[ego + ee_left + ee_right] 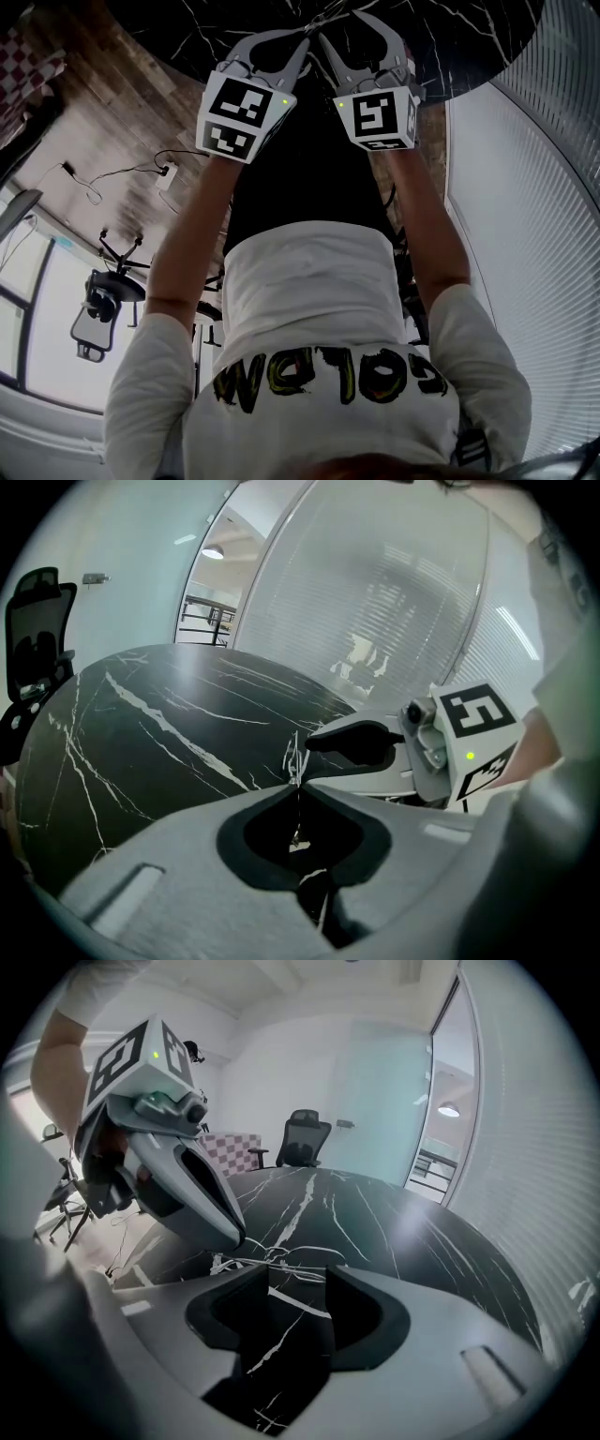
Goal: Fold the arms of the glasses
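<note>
**While the left gripper (297, 787) pinches the wire glasses (272, 1262), the right gripper (292, 1274) stands open**

Thin glasses lie on the black marble worktop (412, 1232), stretched crosswise just ahead of the right gripper's spread, empty jaws. The left gripper's tips press together on one end of the frame.

two grippers (305, 37) (337, 25), one pair of wire glasses (272, 1262), one black marble table (141, 733), one person (319, 309)
</note>
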A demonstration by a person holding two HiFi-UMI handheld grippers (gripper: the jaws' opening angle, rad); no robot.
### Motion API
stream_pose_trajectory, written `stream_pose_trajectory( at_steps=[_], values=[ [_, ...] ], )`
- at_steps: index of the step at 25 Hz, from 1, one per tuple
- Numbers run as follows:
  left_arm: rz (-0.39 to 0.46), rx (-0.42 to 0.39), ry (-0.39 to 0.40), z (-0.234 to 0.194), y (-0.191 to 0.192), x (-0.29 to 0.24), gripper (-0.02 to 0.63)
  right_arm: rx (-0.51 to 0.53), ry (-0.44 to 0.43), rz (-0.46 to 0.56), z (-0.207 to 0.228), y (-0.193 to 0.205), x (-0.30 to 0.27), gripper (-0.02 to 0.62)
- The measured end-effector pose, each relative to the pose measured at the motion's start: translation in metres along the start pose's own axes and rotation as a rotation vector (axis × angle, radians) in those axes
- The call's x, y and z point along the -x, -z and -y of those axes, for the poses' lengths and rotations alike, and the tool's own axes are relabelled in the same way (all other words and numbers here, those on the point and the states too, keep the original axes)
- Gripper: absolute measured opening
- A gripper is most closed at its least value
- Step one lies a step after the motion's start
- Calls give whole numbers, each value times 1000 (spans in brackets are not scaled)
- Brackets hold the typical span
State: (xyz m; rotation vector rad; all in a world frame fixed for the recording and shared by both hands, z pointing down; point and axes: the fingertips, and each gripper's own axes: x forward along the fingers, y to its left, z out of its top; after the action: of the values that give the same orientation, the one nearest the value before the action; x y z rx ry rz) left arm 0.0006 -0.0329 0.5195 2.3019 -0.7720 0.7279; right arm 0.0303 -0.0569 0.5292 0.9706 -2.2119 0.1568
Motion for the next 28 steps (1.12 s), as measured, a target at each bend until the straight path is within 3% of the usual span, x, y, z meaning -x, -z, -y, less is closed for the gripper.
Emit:
stream_pose_trajectory(
  at_steps=[7, 20, 28],
  values=[
    [-13, -4, 17, 7, 3, -3, 8, 2, 2, 1, 0, 0, -2, 195],
    [-31, -30, 75, 27, 10, -13, 34, -86, 8, -43, 6, 26, 7, 189],
    [9, -17, 48, 36, -7, 13, 34, -124, 24, -14, 16, 15, 43, 178]
  ],
)
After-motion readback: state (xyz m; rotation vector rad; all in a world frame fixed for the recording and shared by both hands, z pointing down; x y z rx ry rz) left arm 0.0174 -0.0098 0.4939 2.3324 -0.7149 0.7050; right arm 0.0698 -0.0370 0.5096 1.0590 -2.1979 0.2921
